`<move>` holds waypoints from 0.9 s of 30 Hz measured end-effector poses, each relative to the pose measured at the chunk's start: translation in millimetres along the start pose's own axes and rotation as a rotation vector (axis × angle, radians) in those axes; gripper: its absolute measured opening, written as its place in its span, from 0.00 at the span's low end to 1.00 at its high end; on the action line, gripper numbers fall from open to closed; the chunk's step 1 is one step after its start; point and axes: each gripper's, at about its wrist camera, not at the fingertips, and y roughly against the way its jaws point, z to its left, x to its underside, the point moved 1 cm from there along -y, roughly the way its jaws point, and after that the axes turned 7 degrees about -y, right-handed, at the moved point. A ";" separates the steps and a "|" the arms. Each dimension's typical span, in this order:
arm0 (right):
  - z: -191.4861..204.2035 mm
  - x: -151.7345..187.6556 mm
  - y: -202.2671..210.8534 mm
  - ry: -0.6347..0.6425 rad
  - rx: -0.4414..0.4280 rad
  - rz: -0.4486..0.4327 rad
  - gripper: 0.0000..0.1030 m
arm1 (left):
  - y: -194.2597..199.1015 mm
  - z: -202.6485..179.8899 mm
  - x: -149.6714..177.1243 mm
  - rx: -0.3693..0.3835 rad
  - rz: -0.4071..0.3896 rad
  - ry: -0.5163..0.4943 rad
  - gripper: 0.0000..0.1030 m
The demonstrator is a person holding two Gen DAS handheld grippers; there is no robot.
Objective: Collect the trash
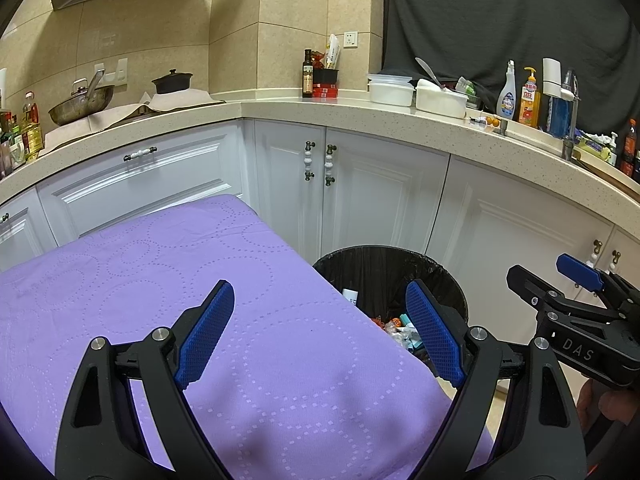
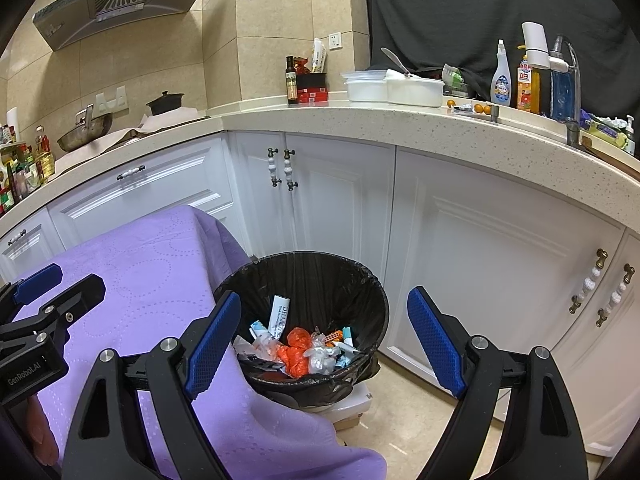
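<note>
While both claws hang with nothing in them, the left gripper [image 1: 320,332] has its blue pads spread wide over the near right corner of the purple tablecloth [image 1: 160,280], one pad above the cloth and the other over the bin's edge. Right gripper [image 2: 324,336] is likewise released, its jaws wide apart and framing the trash bin [image 2: 304,272] from above, not touching it. Each gripper shows at the edge of the other's view. Part of a hand [image 1: 604,404] shows under the right gripper's body in the left wrist view.

Bin is round, lined with a black bag [image 2: 348,376], standing on the tiled floor [image 2: 404,412] right against the cloth-covered table, with the cloth draping past its left rim. It seems to sit on a flat white thing, hard to tell what. Trash [image 2: 304,348] lies inside at the bottom: orange plastic bits, clear crumpled wrap, a white tube with lettering, small blue-white packets. Cloth top looks bare.

Behind the bin, white cabinet doors [image 2: 336,200] with knobbed handles run under a speckled countertop [image 2: 360,120]. On it: two white lidded tubs [image 2: 392,88], a dark bottle [image 2: 292,80], a spray bottle [image 2: 501,80], an orange soap bottle [image 2: 525,88], and a faucet [image 2: 572,68]. Far left sit a wok [image 2: 86,132] and a black pot [image 2: 164,104] under a range hood [image 2: 120,4].
</note>
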 end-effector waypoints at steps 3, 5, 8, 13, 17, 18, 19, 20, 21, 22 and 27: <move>0.0 0.4 -0.3 0.000 0.000 0.001 0.80 | -0.3 -1.0 0.1 0.001 -0.001 0.000 0.83; 0.1 0.3 -0.3 0.000 0.000 0.001 0.80 | -0.8 -1.7 0.0 0.001 0.000 0.000 0.83; -0.1 -0.2 0.0 0.000 0.000 0.001 0.80 | -0.5 -1.8 0.0 0.001 0.000 0.001 0.83; 0.0 -0.1 0.1 0.000 0.000 0.001 0.80 | -0.5 -1.7 0.0 0.001 -0.001 0.001 0.83; 0.3 0.3 -0.2 0.000 0.000 0.002 0.80 | -0.8 -1.7 0.2 0.001 0.001 0.002 0.83; 0.0 -0.1 0.1 0.000 -0.001 0.001 0.80 | -1.1 -2.3 0.4 0.000 0.001 0.003 0.84; 0.1 -0.1 0.0 0.000 0.000 0.001 0.80 | -0.7 -2.0 0.2 -0.001 0.000 0.001 0.84; 0.1 -0.1 0.2 0.000 0.000 0.001 0.80 | -0.7 -2.2 0.3 -0.002 -0.002 0.000 0.84; 0.2 -0.1 0.2 0.000 0.000 0.001 0.80 | -0.8 -2.9 0.5 -0.002 -0.002 -0.001 0.84; 0.3 -0.1 0.3 0.000 0.000 0.001 0.80 | -0.7 -3.3 0.5 -0.002 -0.001 0.000 0.84; 0.3 -0.2 0.3 -0.001 0.000 0.001 0.80 | -1.2 -6.2 1.9 0.005 -0.002 0.001 0.84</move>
